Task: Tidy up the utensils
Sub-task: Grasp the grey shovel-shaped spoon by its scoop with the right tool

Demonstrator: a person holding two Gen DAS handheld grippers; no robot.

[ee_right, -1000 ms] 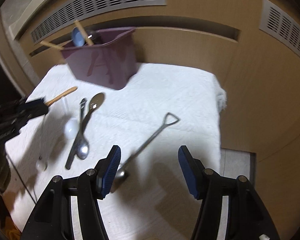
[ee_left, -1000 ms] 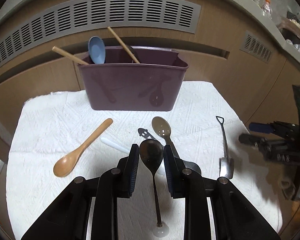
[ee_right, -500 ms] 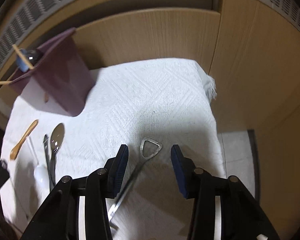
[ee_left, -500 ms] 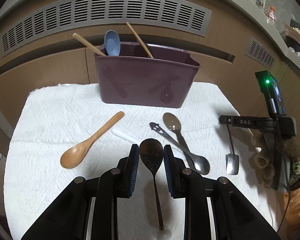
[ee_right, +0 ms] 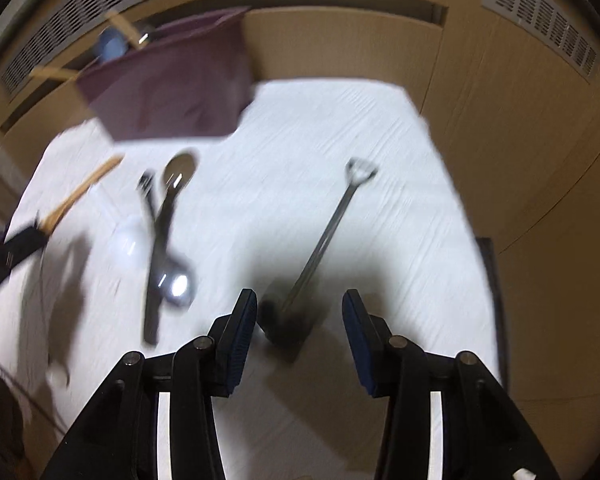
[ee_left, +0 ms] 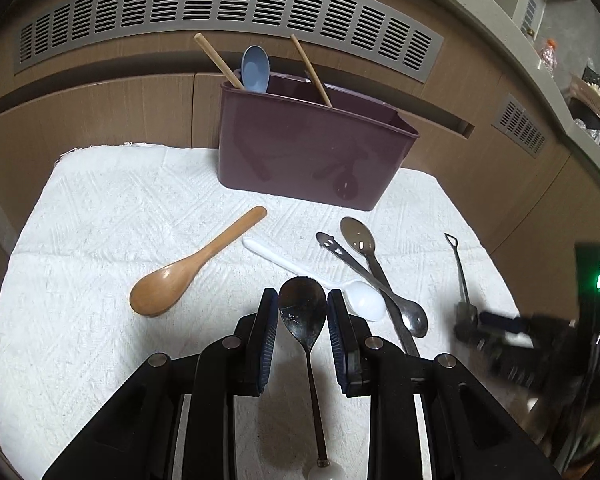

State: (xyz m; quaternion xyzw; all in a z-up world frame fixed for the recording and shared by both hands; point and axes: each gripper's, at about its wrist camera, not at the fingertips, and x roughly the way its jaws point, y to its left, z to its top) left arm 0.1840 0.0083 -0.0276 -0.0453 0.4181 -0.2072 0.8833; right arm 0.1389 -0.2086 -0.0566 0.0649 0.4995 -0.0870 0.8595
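Observation:
My left gripper (ee_left: pixel 302 312) is shut on the bowl of a dark metal spoon (ee_left: pixel 305 320), whose thin handle runs back under the jaws. The purple caddy (ee_left: pixel 312 152) stands at the back of the white cloth (ee_left: pixel 100 240), holding a blue spoon (ee_left: pixel 255 68) and two wooden sticks. In the blurred right wrist view, my right gripper (ee_right: pixel 298 316) is open just above the cloth. The dark blade of the shovel-shaped spoon (ee_right: pixel 328 228) lies between its pads, untouched. The left wrist view shows that gripper (ee_left: pixel 500 328) as a blur beside the same shovel-shaped spoon (ee_left: pixel 460 272).
On the cloth lie a wooden spoon (ee_left: pixel 196 264), a white spoon (ee_left: pixel 320 276), a steel spoon (ee_left: pixel 364 248) and a flat steel utensil (ee_left: pixel 340 250) crossing it. Wooden cabinet fronts with vent grilles stand behind. The cloth's right edge drops off near the shovel-shaped spoon.
My right gripper narrowed its jaws and swung from the shovel spoon's loop handle down to its blade end. My left gripper drifted a little with the dark spoon still held.

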